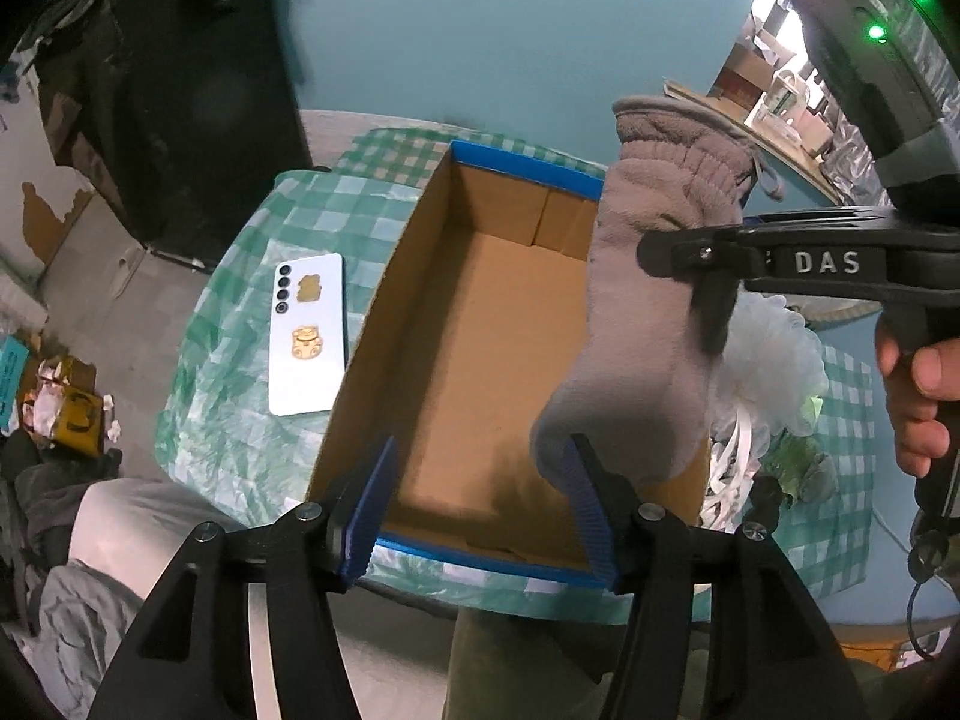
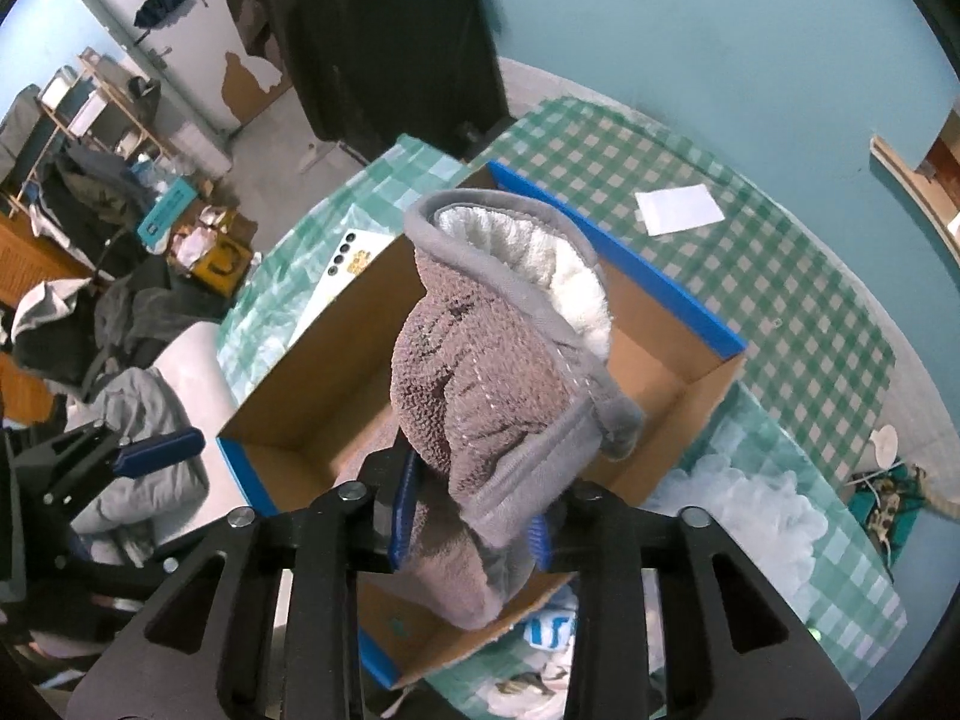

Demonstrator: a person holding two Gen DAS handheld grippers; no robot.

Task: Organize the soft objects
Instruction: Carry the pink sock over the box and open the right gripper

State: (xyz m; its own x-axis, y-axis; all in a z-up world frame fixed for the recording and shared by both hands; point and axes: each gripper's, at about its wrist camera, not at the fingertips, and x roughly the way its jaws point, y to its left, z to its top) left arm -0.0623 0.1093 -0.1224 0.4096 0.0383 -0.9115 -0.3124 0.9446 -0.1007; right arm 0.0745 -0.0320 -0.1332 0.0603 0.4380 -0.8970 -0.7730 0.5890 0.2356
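Grey sock (image 2: 504, 396) hangs clamped in right gripper (image 2: 471, 525) above box (image 2: 624, 276).

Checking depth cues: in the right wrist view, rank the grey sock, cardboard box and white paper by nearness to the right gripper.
1. Grey sock, clamped in the right gripper.
2. Cardboard box, just below and beyond.
3. White paper, far right on the checked tablecloth.
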